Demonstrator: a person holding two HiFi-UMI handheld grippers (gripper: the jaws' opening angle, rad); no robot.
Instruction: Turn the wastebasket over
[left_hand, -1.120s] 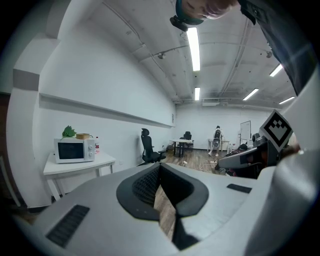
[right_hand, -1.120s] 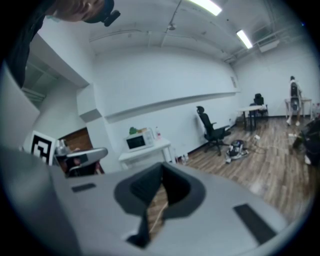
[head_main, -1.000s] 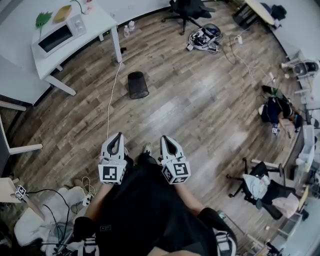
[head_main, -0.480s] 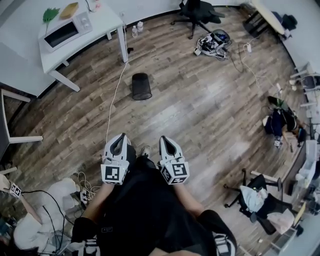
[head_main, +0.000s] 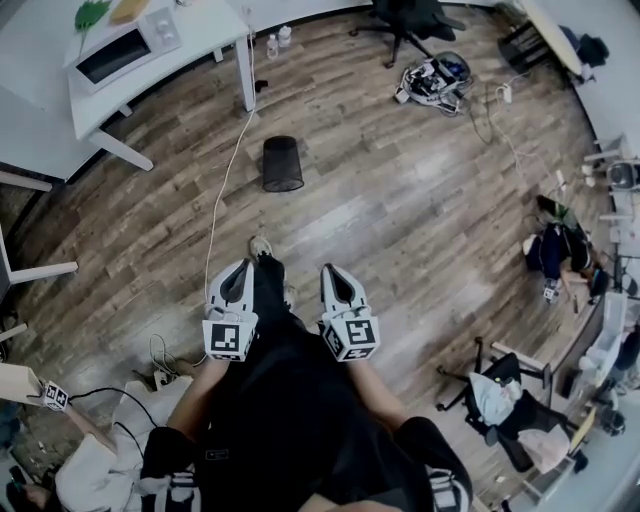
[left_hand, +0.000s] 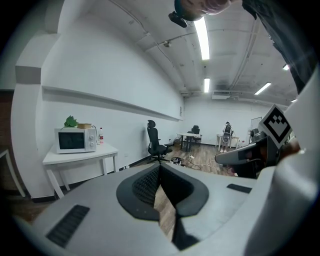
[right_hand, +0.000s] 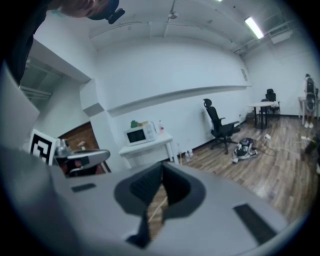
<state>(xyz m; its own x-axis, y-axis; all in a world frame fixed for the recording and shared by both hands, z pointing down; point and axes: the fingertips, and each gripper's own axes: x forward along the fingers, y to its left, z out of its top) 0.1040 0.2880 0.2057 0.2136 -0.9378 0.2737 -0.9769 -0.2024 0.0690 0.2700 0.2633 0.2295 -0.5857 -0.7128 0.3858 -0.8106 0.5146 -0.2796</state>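
A black mesh wastebasket (head_main: 282, 163) stands on the wood floor, well ahead of me in the head view, near a white table's leg. My left gripper (head_main: 240, 270) and right gripper (head_main: 333, 272) are held side by side in front of my body, both shut and empty, far short of the basket. In the left gripper view the jaws (left_hand: 160, 167) meet with nothing between them. The right gripper view shows the same closed jaws (right_hand: 162, 170). The basket is hidden behind the jaws in both gripper views.
A white table (head_main: 60, 110) with a microwave (head_main: 125, 48) stands at the upper left, and a white cable (head_main: 222, 205) runs from it across the floor. An office chair (head_main: 410, 20) and a bag (head_main: 435, 80) lie at the back. Chairs and clothes sit at the right.
I have walked forward: the wastebasket and table have come nearer in the head view. Both grippers stayed shut and side by side, and my foot has stepped out ahead.
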